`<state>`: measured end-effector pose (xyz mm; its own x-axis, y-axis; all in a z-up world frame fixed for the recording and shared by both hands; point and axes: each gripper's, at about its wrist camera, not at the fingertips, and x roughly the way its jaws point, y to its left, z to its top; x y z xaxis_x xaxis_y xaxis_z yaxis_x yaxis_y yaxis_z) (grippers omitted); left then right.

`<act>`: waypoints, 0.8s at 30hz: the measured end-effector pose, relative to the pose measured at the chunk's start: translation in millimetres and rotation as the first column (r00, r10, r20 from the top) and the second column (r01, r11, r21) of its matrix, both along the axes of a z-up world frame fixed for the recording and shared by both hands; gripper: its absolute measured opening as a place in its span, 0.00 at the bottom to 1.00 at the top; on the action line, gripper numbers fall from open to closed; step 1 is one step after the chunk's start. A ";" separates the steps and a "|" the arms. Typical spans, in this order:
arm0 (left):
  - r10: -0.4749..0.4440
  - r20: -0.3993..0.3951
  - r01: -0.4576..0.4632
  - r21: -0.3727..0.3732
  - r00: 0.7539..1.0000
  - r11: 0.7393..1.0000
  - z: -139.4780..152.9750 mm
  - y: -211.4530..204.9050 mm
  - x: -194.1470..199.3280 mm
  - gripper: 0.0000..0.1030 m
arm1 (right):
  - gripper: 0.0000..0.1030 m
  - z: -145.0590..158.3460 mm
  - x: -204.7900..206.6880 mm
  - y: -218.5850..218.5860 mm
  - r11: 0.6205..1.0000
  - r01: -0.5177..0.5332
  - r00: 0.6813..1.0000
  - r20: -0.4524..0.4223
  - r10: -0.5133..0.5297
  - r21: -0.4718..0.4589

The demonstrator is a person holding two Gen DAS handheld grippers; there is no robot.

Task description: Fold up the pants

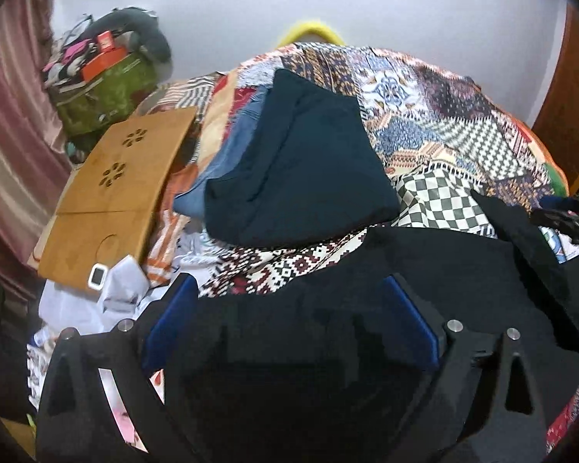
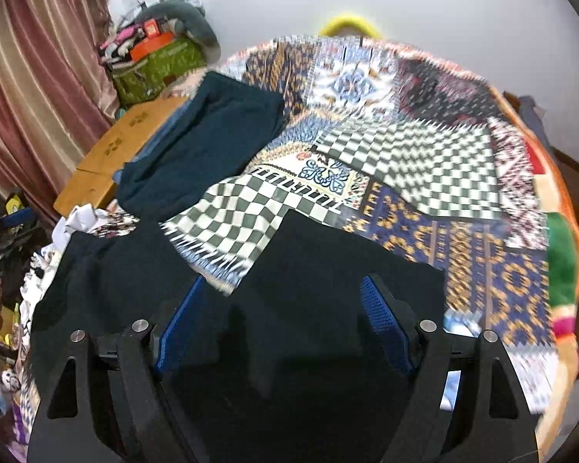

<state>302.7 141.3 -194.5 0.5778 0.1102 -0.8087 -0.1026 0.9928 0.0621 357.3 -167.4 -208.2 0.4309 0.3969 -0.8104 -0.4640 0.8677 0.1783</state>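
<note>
Both tongs — left tongs (image 1: 289,301) and right tongs (image 2: 285,301) — gape wide, released, above the black pants (image 2: 328,262).

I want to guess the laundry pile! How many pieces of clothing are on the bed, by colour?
Black pants, spread out in front: 1
Dark teal folded piece: 1
Blue denim piece, under the teal one: 1
Total: 3
</note>
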 end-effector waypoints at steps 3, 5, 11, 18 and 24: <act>-0.018 -0.025 0.018 -0.002 1.000 1.000 -13.6 -5.0 13.3 0.94 | 0.76 -18.0 24.9 13.0 1.000 -0.007 0.999 -0.053 0.006 -0.019; -0.025 -0.037 0.025 -0.004 0.999 1.000 -20.1 -6.9 18.9 0.94 | 0.75 -29.6 40.4 20.7 1.000 -0.012 0.996 -0.087 0.010 -0.025; -0.053 -0.069 0.054 0.017 0.996 0.998 -36.6 -14.1 27.3 0.94 | 0.59 -62.3 72.6 31.2 1.000 0.021 0.984 -0.178 -0.022 -0.005; -0.076 -0.082 0.078 0.025 0.994 0.997 -38.3 -26.3 26.3 0.94 | 0.13 -62.5 68.9 28.3 0.998 0.029 0.991 -0.132 -0.036 -0.053; -0.108 -0.084 0.109 0.014 0.991 0.994 -26.4 -44.5 18.1 0.94 | 0.11 -26.1 47.4 -18.0 0.995 0.096 0.993 -0.067 -0.095 0.023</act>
<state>320.8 96.8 -220.9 0.5182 0.0659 -0.8527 0.0121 0.9964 0.0843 404.7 -185.4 -234.3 0.4142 0.3782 -0.8279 -0.3658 0.9021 0.2290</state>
